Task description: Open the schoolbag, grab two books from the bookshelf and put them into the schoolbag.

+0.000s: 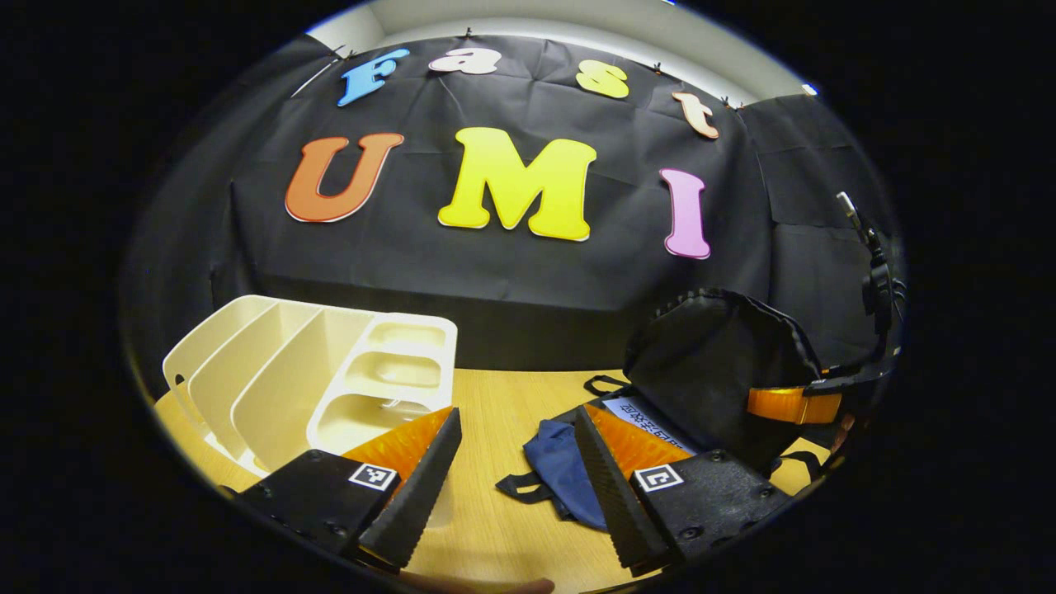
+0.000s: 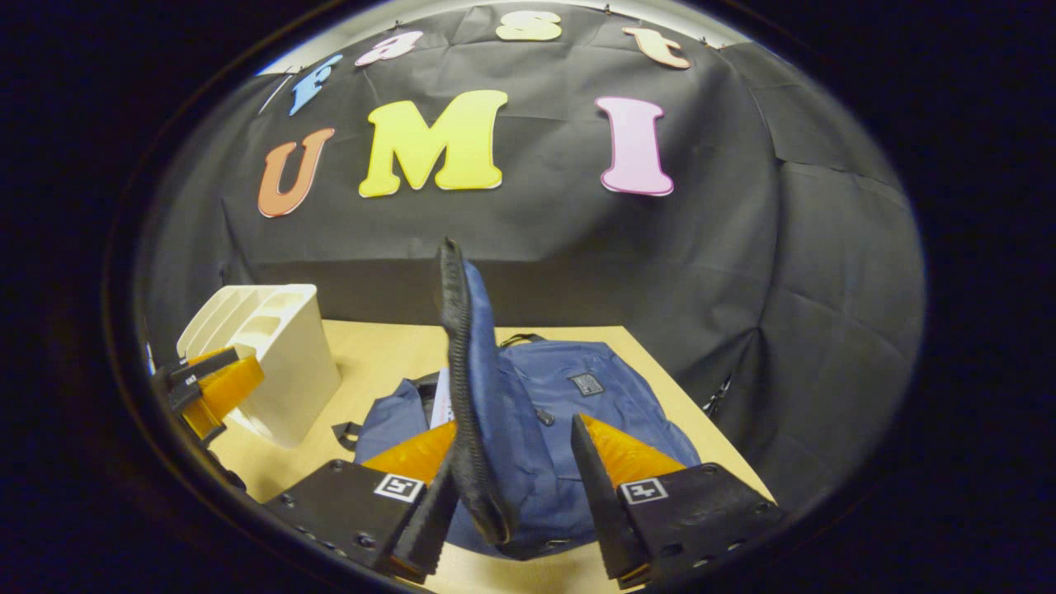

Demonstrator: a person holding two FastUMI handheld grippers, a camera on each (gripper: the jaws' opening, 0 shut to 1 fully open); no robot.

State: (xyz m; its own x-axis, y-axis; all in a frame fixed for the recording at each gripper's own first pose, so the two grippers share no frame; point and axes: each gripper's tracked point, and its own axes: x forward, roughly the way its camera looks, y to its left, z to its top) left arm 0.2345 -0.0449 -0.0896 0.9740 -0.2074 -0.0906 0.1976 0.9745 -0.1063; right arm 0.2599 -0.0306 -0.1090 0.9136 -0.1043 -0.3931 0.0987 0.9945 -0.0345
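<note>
Two grippers are working over a wooden table [image 2: 371, 355]. In the left gripper view, the left gripper [image 1: 516, 487] is hanging released with nothing between its fingers, near the cream bookshelf [image 1: 305, 371] standing on the table's left. In the right gripper view, the right gripper [image 2: 511, 495] is lifting the blue schoolbag's [image 2: 577, 396] raised flap [image 2: 462, 363], though whether both fingers are pressing it cannot be told; the schoolbag is lying on the table's right.

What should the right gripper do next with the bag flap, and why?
Probably lower the schoolbag flap and back the right gripper away: the bookshelf slots look empty and a book lies inside the schoolbag.
</note>
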